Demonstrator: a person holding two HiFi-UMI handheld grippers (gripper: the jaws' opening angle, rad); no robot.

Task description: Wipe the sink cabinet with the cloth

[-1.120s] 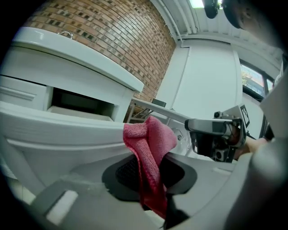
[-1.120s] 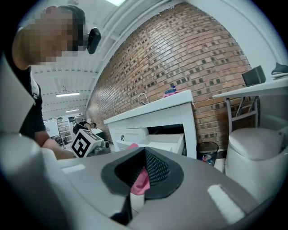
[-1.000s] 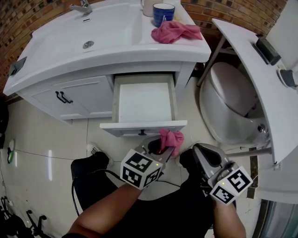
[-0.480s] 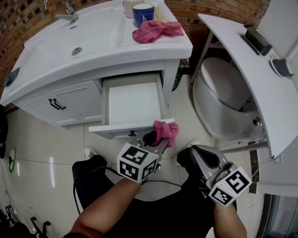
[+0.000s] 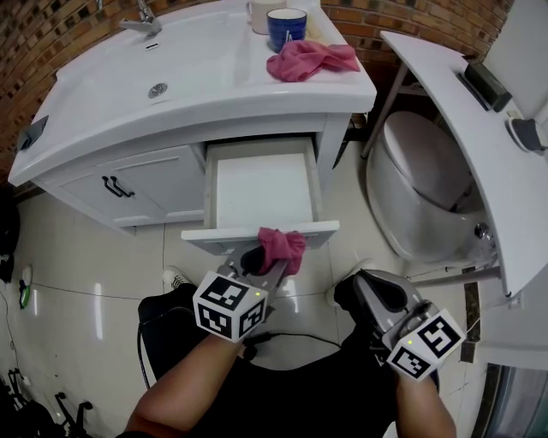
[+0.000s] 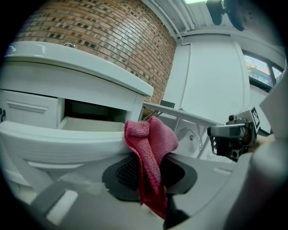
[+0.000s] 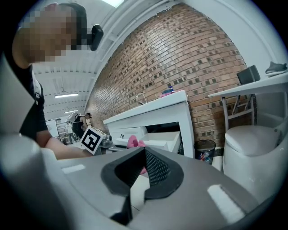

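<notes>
Ref. landmark: open drawer [image 5: 261, 192] of the sink cabinet [image 5: 154, 180].

1. L gripper [image 5: 267, 259]: at the drawer's front edge, right of centre. Jaws clamped on the pink cloth [image 5: 281, 245]. The cloth bunches above the pads and touches the top lip of the drawer front.
2. R gripper [image 5: 377, 295]: right of the drawer front, nearer the person, apart from it. Jaws together, nothing between.
3. Second pink cloth [image 5: 312, 58] and blue mug [image 5: 287, 26]: on the countertop behind the drawer.
4. Toilet [image 5: 428, 188]: right of the drawer.
</notes>
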